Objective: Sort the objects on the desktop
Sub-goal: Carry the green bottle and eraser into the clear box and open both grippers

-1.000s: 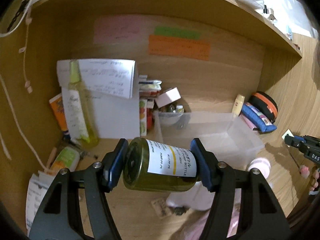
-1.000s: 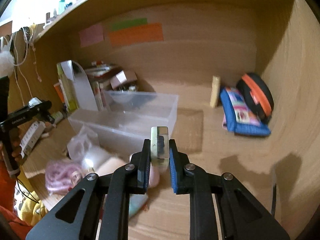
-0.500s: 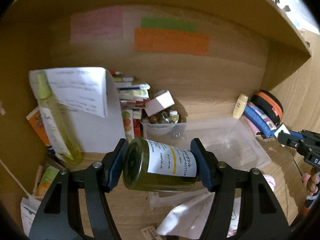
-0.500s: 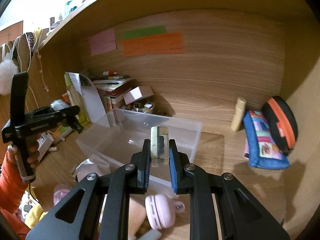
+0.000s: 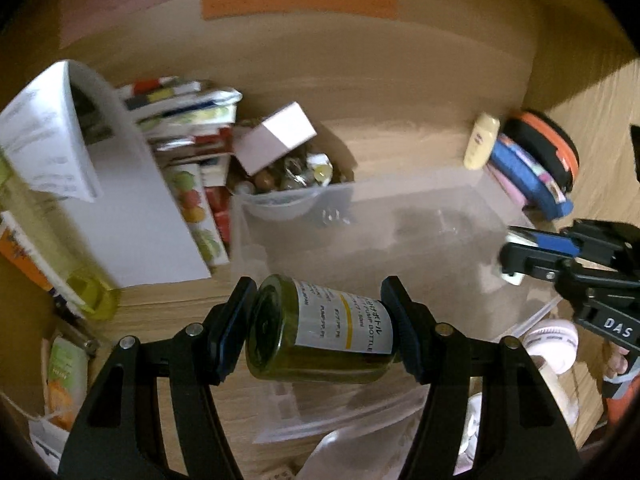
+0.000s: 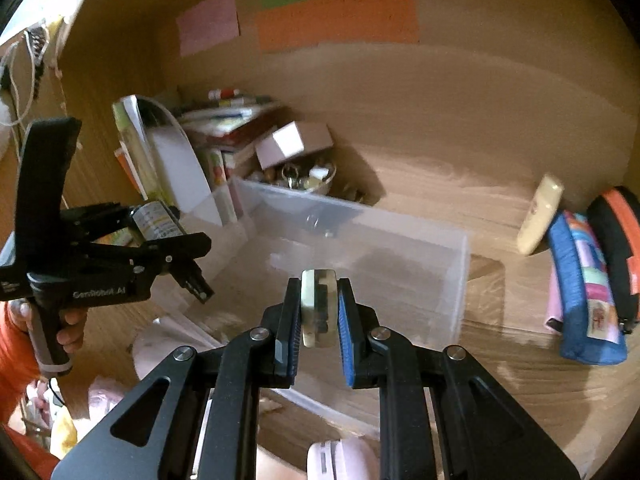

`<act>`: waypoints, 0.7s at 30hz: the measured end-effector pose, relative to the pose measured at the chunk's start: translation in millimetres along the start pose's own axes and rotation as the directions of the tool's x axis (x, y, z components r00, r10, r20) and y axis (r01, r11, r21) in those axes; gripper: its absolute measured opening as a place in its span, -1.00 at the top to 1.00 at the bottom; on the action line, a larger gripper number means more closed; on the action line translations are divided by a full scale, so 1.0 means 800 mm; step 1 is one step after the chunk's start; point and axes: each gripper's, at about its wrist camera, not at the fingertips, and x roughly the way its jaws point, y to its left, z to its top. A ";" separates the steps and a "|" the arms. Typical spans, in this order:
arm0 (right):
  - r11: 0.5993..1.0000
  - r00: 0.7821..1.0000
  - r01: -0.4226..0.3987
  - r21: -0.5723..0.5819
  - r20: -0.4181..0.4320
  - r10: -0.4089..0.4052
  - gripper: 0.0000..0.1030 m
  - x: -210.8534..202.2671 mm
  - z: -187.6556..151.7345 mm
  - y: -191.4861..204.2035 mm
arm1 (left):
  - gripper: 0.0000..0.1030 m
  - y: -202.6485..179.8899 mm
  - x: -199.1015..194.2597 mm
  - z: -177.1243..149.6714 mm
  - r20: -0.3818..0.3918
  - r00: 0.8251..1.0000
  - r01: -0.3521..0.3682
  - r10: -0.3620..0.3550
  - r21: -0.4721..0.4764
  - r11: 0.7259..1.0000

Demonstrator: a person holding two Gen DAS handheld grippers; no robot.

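My left gripper (image 5: 316, 332) is shut on a dark green pump bottle (image 5: 324, 338) with a white label, held on its side above the near left corner of a clear plastic bin (image 5: 400, 224). The same gripper and bottle (image 6: 158, 222) show at the left of the right wrist view. My right gripper (image 6: 319, 318) is shut on a small pale flat block (image 6: 318, 308) with a dark inset, held over the bin's (image 6: 360, 240) near rim. It shows at the right of the left wrist view (image 5: 516, 256).
A white file holder (image 5: 132, 216) with papers, a pile of books (image 5: 188, 120) and a bowl of small items (image 5: 288, 184) stand at the back left. A cream tube (image 6: 540, 214), a blue pouch (image 6: 584, 280) and a black-orange case (image 6: 618, 236) lie at right. Pink items (image 5: 552, 340) lie near the front.
Both grippers have moved forward toward the clear bin, which now looks larger and closer. Each still holds its object.
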 end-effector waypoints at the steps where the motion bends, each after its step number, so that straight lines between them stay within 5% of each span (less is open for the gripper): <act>1: 1.000 1.000 0.002 -0.002 -0.016 -0.002 0.71 0.007 0.001 -0.002 | -0.24 -0.003 0.005 0.001 -0.013 1.000 0.001 -0.001 0.011 1.000; 7: 1.000 0.996 0.023 -0.010 -0.083 -0.024 0.71 0.030 0.006 -0.018 | -0.24 -0.007 0.027 0.003 -0.074 0.997 0.034 -0.032 0.025 0.999; 21: 0.997 0.985 0.046 -0.060 -0.161 -0.055 0.71 0.062 0.008 -0.007 | -0.25 -0.023 0.053 0.005 -0.077 0.997 -0.008 0.016 0.105 0.994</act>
